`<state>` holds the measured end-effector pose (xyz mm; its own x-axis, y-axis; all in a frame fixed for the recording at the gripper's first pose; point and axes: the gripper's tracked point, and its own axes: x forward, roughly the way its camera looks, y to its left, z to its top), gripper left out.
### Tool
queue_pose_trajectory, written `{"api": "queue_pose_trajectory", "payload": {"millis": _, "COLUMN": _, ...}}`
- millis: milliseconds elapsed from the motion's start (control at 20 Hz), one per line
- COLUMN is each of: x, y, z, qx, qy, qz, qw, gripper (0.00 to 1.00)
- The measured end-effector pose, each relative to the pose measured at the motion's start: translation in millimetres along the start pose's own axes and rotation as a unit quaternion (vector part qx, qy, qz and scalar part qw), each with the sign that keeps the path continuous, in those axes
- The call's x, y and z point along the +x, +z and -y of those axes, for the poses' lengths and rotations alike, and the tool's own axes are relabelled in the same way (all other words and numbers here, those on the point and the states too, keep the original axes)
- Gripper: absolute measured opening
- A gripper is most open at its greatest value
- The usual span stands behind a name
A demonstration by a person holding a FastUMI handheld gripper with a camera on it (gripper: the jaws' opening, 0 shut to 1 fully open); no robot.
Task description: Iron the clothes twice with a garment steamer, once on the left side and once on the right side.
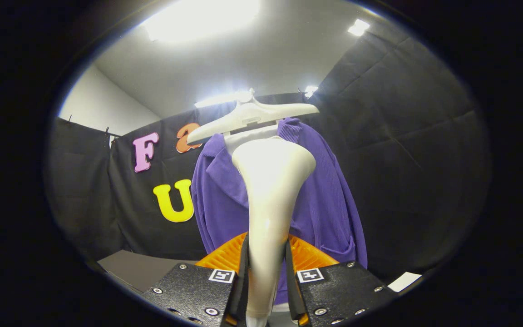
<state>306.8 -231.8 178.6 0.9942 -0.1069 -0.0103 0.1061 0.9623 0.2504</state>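
My gripper [266, 272] is shut on the white handle of the garment steamer [270, 190], which stands upright between the fingers and widens to its head higher up. Behind the steamer hangs a purple garment [329, 200] on a white hanger [252, 116]. The steamer head sits in front of the garment's collar and upper middle, and I cannot tell whether it touches the cloth. The steamer hides the garment's middle strip.
A grey surface [141, 268] lies low to the left of the fingers. A white patch [404, 281] shows low to the right. Black cloth walls enclose the booth, with bright ceiling lights above.
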Motion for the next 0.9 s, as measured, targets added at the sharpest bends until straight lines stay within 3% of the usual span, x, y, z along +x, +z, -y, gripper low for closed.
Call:
{"api": "queue_pose_trajectory", "payload": {"millis": 400, "x": 53, "y": 47, "z": 30, "qx": 0.026, "qy": -0.027, "qz": 0.061, "qw": 0.997, "gripper": 0.35}}
{"api": "queue_pose_trajectory", "payload": {"millis": 700, "x": 109, "y": 33, "z": 51, "qx": 0.046, "qy": -0.06, "qz": 0.041, "qw": 0.996, "gripper": 0.35}}
{"api": "queue_pose_trajectory", "payload": {"millis": 900, "x": 119, "y": 15, "z": 53, "qx": 0.046, "qy": -0.067, "qz": 0.023, "qw": 0.996, "gripper": 0.35}}
